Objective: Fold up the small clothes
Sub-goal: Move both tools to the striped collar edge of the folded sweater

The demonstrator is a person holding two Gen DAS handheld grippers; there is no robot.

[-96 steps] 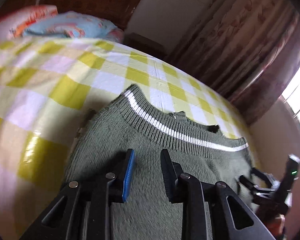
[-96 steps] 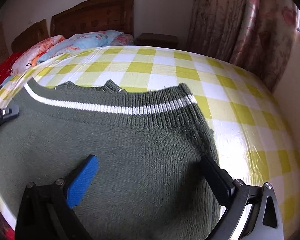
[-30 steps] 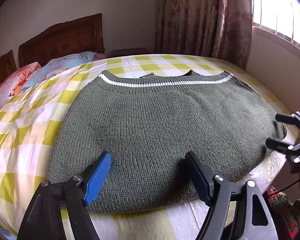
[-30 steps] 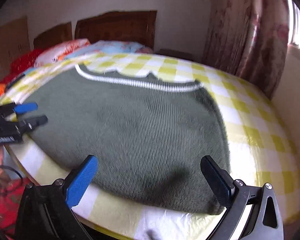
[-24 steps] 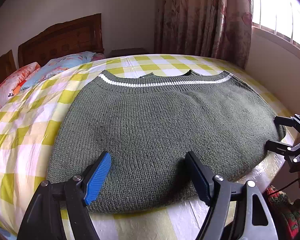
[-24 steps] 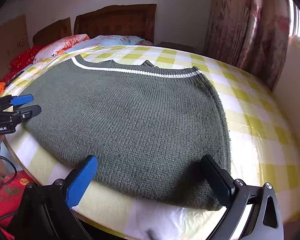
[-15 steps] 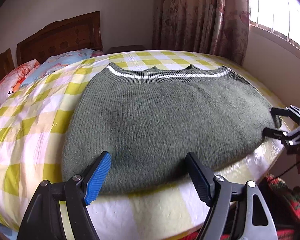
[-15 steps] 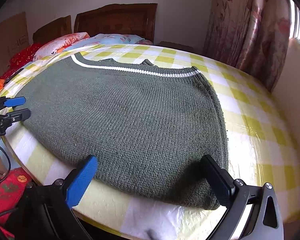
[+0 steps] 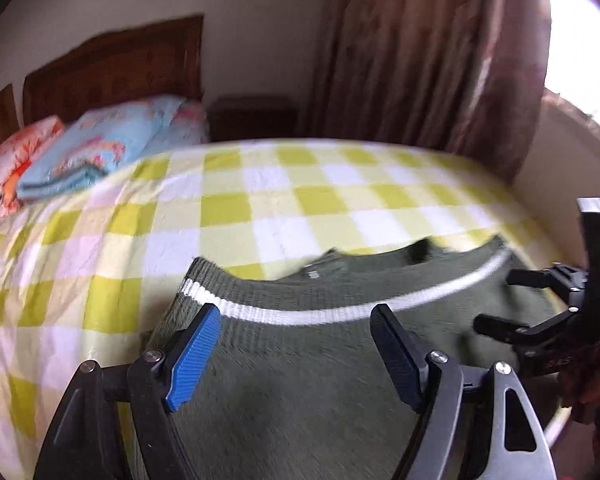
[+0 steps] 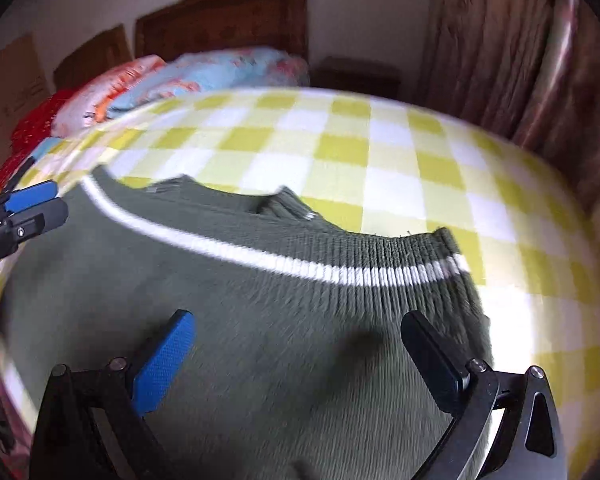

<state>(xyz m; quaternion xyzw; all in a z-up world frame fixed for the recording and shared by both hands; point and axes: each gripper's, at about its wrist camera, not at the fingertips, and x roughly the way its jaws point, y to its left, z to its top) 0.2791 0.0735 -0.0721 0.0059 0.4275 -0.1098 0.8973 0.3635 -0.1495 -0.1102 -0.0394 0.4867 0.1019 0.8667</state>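
You are looking at a dark olive-green knitted sweater [image 10: 284, 360] that is lying flat on the bed's yellow-and-white checked cover [image 10: 380, 152], near the bed's edge closest to you. Its ribbed band is facing the headboard [image 10: 224, 16] and is carrying a single white stripe [image 10: 340, 272] that is running across the full width; behind the band, two small bumps of dark knit are poking up, though blur is keeping them from being read more closely. The knit body is showing fine vertical ribbing and is looking smooth, with no obvious bunching. Your left gripper [image 9: 296, 344] is hanging over the sweater's left part, with its blue pad and its black pad standing wide apart and nothing between them but the fabric lying below; whether the tips are touching the knit cannot be told. Your right gripper [image 10: 296, 344] is hanging over the sweater's right part, just inside its right edge, and its jaws are likewise spread wide and gripping nothing. In the left wrist view the right gripper is showing at the far right above the sweater's right end. Pillows [image 9: 100, 152] are lying at the head of the bed, well apart from the sweater, and a curtain [image 9: 428, 60] is hanging beyond the far side.
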